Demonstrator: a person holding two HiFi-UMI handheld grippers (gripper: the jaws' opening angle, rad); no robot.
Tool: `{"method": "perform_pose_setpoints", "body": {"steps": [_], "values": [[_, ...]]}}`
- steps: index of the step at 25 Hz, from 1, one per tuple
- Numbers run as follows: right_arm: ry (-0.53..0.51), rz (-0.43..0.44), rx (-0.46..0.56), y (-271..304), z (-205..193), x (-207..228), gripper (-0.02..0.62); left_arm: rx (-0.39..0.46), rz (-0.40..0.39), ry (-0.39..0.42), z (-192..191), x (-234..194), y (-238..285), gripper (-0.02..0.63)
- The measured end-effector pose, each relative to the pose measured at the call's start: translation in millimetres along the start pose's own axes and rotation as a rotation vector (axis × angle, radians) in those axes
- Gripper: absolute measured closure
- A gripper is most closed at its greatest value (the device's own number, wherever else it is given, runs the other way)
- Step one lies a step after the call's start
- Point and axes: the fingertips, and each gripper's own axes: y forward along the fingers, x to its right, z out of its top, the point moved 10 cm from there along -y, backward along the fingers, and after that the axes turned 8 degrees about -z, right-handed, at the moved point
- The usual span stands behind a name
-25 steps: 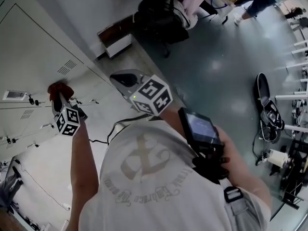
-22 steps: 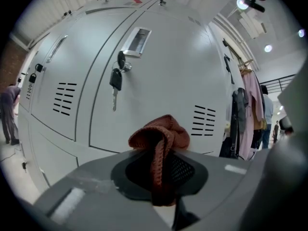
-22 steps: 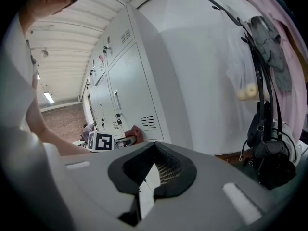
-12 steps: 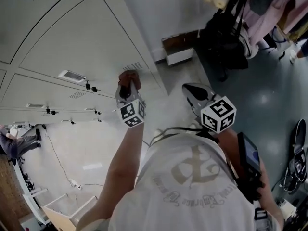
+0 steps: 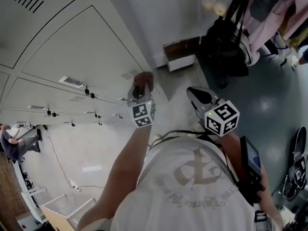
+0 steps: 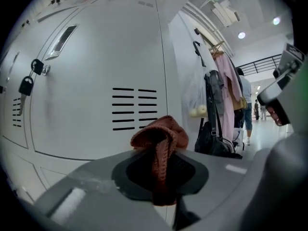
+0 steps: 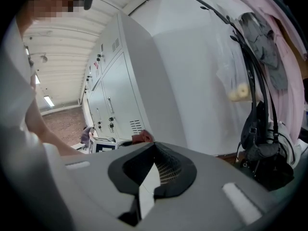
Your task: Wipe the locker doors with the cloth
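Observation:
A reddish-brown knitted cloth (image 6: 161, 134) is bunched between the jaws of my left gripper (image 6: 160, 150), which is shut on it. The cloth sits right at the grey locker door (image 6: 91, 105), beside its vent slots (image 6: 130, 109). From the head view the cloth (image 5: 144, 81) is held against the lower locker door (image 5: 82, 57) near that door's right edge, with the left gripper (image 5: 140, 94) behind it. My right gripper (image 5: 201, 97) hangs apart from the lockers, over the floor. Its jaws (image 7: 153, 147) are together and hold nothing.
Padlocks (image 6: 37, 67) hang on the doors to the left, under a recessed handle (image 6: 62, 37). A white wall (image 7: 202, 66) stands to the right of the lockers. Dark bags (image 5: 226, 47) and hanging clothes (image 6: 226, 90) are beyond it. A low box (image 5: 180, 54) stands on the floor by the wall.
The head view has swung round toward the lockers. My left gripper has carried the cloth along the door to the vent slots near its right edge. The right gripper stays apart.

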Motion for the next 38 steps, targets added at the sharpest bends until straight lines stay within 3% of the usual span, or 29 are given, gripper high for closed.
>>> {"method": "perform_pose_setpoints", "body": {"steps": [4,7,11,16,24,30,33,38], "values": [[-0.003,-0.022,0.009,2,2,-5,0.588,0.07,-0.025,0.022,24,-14,-10,0.54],[-0.006,0.008,0.031,20,6,-23,0.588,0.139,-0.014,0.068,51,-40,-25,0.538],[-0.02,0.05,0.022,8,7,-11,0.588,0.157,0.006,0.04,58,-21,-26,0.537],[-0.02,0.087,0.026,-4,1,-4,0.588,0.142,-0.052,-0.006,54,-4,-40,0.537],[0.028,0.151,-0.003,-30,-34,-4,0.588,0.054,-0.101,-0.108,23,53,-111,0.536],[0.003,0.205,-0.022,-3,-44,-18,0.588,0.057,-0.015,-0.112,20,35,-150,0.537],[-0.018,0.209,-0.023,2,-48,-31,0.588,0.078,-0.012,-0.117,24,27,-167,0.536],[-0.069,0.197,0.079,4,-40,-70,0.588,0.09,-0.015,-0.135,19,6,-197,0.535]]}}
